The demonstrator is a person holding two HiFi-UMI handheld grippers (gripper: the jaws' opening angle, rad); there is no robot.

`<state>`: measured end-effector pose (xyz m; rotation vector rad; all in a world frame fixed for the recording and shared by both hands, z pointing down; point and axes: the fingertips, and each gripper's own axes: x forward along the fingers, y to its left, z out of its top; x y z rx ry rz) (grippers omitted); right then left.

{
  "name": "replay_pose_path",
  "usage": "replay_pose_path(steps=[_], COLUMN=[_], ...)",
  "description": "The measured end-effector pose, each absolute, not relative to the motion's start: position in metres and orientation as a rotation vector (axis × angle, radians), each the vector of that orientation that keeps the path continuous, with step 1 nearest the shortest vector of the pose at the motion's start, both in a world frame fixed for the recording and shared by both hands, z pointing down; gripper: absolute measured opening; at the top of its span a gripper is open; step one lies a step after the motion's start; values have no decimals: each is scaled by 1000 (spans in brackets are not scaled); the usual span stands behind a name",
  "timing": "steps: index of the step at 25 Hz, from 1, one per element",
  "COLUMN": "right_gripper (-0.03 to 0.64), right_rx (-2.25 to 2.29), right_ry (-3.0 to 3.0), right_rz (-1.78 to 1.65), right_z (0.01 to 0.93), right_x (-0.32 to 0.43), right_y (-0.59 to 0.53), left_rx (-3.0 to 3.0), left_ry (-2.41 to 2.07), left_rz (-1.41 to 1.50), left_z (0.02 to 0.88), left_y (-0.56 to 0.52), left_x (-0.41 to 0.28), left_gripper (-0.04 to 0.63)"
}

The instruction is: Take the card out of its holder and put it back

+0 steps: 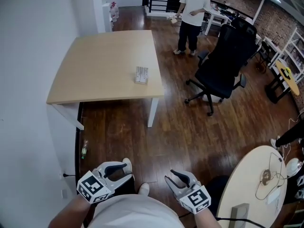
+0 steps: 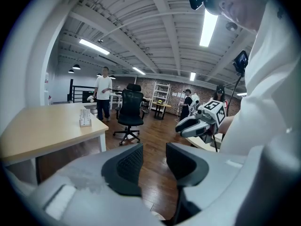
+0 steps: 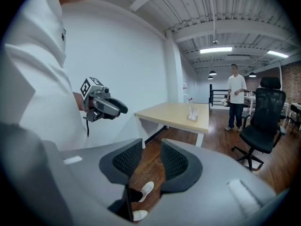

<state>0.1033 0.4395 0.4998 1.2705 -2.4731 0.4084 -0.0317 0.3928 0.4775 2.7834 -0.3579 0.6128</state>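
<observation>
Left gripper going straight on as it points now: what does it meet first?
Nothing close: the left gripper points over bare floor. Farther on, the office chair looks first in line, though depth is unclear; the right gripper sits off to the side.

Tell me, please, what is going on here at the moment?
A person stands back from the wooden table, holding the left tongs and the right tongs close to the body. Both are open with nothing between them. The card holder sits on the table near its right edge, out of reach, so the card work has not begun. Another person stands beyond the table, near a black office chair.
</observation>
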Motion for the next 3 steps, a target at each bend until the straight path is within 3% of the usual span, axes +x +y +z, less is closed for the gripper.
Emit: replay_pose_path(steps=[3], right_gripper=[129], right_rx=[1264], right_ry=[-2476], right_rz=[413], right_z=[498], right_x=[108], right_y=[454], left_rx=[2780], left_ry=[-335], left_rz=[628], left_z=[478], left_y=[409], left_x=[-24], left_gripper=[161])
